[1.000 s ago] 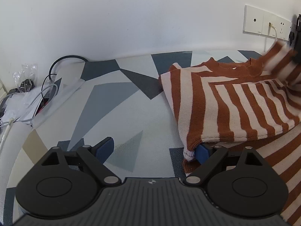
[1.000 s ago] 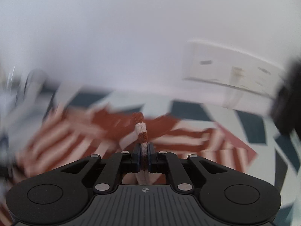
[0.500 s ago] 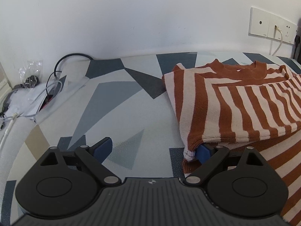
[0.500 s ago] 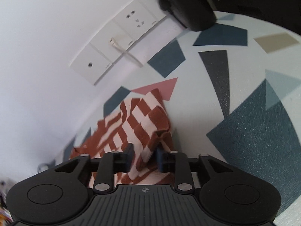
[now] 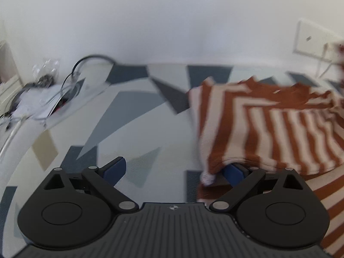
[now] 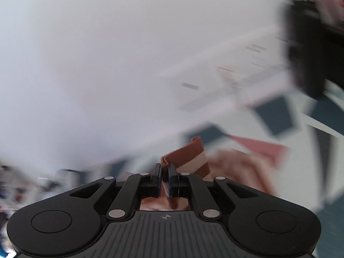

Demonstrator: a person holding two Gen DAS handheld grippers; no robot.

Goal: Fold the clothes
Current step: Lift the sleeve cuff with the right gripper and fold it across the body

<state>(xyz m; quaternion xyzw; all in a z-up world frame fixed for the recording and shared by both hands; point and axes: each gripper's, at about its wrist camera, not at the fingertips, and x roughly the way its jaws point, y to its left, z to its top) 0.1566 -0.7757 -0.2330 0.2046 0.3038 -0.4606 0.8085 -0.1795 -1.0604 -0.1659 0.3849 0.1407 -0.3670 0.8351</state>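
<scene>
While the left wrist view shows the whole striped sweater (image 5: pixel 268 124) lying folded on the geometric-patterned surface (image 5: pixel 133 116), the left tongs (image 5: pixel 174 169) stand wide, the right blue pad tucked under the knit's near edge, with tangled cables (image 5: pixel 53 94) off to the left by the wall. From the right wrist view, badly blurred, the right tongs (image 6: pixel 164 179) are pinched tight on a ribbed rust-and-cream strip of that sweater, lifted above the surface.

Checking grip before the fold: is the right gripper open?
No, the right gripper is shut on a strip of the striped sweater.
</scene>
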